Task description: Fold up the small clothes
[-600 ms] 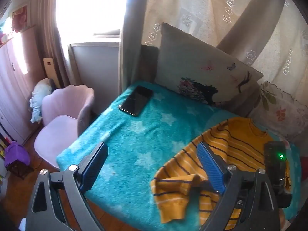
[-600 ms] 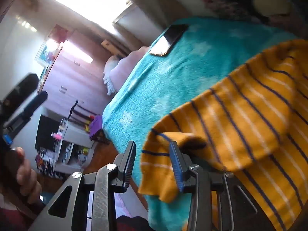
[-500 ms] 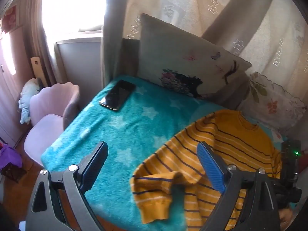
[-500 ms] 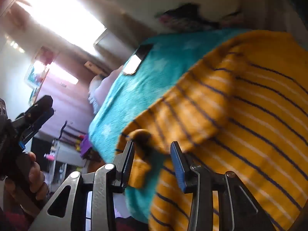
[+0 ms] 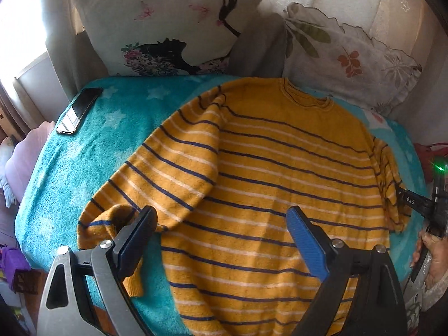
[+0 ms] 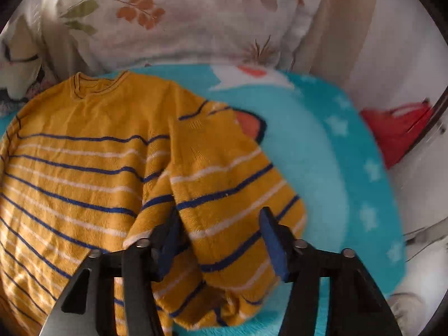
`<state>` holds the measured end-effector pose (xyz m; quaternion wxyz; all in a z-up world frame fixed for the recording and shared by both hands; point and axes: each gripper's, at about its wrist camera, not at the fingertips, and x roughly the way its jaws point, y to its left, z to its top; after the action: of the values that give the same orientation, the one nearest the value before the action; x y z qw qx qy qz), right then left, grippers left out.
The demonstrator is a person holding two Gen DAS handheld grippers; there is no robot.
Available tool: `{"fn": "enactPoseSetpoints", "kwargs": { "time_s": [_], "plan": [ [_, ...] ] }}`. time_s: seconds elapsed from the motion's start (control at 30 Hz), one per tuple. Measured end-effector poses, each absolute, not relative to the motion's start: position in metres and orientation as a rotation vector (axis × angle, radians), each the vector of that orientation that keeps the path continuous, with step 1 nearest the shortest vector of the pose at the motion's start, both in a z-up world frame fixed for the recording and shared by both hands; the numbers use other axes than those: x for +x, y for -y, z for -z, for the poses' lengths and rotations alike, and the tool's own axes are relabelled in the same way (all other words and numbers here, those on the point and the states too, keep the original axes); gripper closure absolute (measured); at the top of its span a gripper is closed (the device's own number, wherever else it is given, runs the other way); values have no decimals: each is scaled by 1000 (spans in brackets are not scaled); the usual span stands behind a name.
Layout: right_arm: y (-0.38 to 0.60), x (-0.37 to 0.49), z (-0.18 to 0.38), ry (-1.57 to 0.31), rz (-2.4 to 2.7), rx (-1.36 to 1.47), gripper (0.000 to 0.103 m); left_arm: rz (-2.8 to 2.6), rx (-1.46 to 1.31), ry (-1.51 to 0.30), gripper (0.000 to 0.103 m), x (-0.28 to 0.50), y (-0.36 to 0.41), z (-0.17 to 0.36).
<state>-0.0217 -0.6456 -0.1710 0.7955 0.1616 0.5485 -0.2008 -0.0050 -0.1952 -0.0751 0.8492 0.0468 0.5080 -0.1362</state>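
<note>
Sunlight falls across a bed covered by a teal star-patterned blanket (image 5: pixel 92 140), with curtains and two pillows behind it: a cream pillow (image 5: pixel 168 25) showing a dark figure and butterflies on the left, a leaf-print pillow (image 5: pixel 347 53) on the right. A phone (image 5: pixel 79 109) lies near the blanket's left edge. The yellow striped sweater (image 5: pixel 280 173) lies spread out in the middle, its left sleeve folded over the body. The left tongs (image 5: pixel 221 240) hang wide apart above it, holding nothing. The right tongs (image 6: pixel 219 240) stand partly apart with the right sleeve (image 6: pixel 224 184) bunched between them. Half a second back both cameras sat further left, over the left sleeve.
</note>
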Motion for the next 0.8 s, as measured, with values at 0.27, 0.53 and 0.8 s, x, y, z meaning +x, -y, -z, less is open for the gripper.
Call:
{"fn": "enactPoseSetpoints", "kwargs": {
  "time_s": [0.27,0.53,0.8],
  "plan": [
    [749,-91,142,-1070,663,518,95,253,109,-1029,10,-15,214,85],
    [789,-170,125,-984,771,700,81,253,125,-1067,10,-27,229,107],
    [756,-90,137,-926,365,748,43,241,140,-1044,10,-38,240,102]
  ]
}}
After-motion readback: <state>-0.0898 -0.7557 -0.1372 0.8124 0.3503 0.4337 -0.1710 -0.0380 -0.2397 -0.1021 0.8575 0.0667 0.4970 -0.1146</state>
